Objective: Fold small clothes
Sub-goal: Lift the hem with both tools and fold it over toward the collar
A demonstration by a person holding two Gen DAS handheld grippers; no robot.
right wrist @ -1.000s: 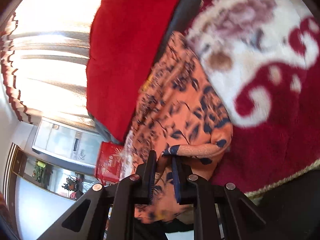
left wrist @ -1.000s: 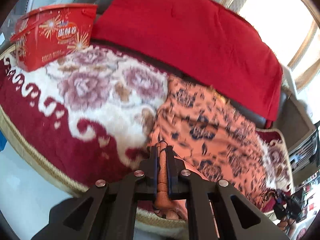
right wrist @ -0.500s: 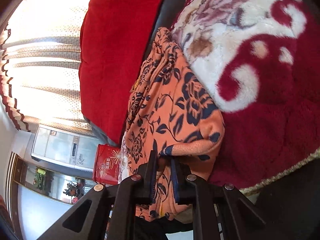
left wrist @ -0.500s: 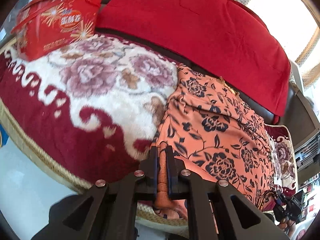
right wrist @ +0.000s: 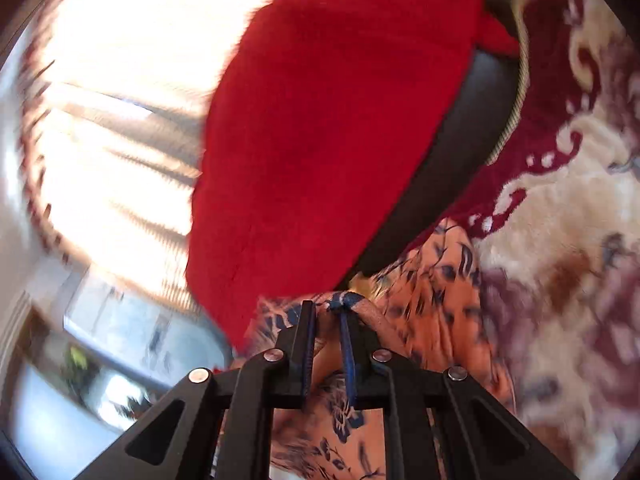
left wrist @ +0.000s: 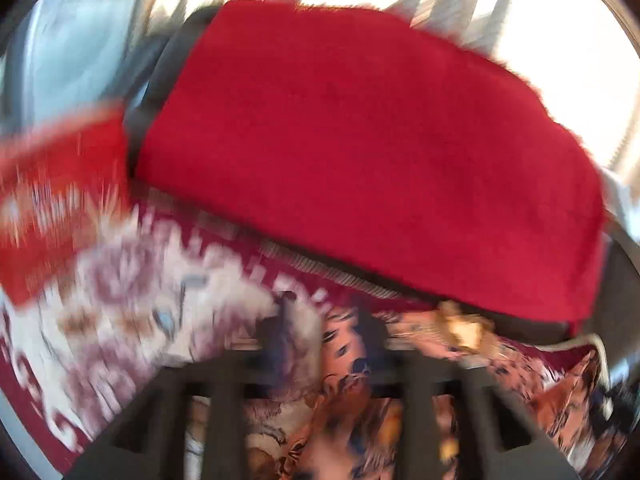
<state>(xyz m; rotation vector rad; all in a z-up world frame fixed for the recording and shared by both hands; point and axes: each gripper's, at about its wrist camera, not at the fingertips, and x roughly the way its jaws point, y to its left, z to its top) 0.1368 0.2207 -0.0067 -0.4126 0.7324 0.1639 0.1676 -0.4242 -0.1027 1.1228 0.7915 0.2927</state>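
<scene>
While the left-wrist view is badly smeared, one orange floral garment [right wrist: 432,312] shows at lower centre, its length running from bottom toward the red blanket [right wrist: 332,132] (one). Right gripper [right wrist: 326,316] pinches its edge; left gripper [left wrist: 332,336] looks parted, fabric between.

The view is motion-blurred. The left gripper [left wrist: 328,344] has its fingers spread over the orange floral garment [left wrist: 360,392], on a patterned blanket [left wrist: 120,300] below a red cushion [left wrist: 372,152].
</scene>
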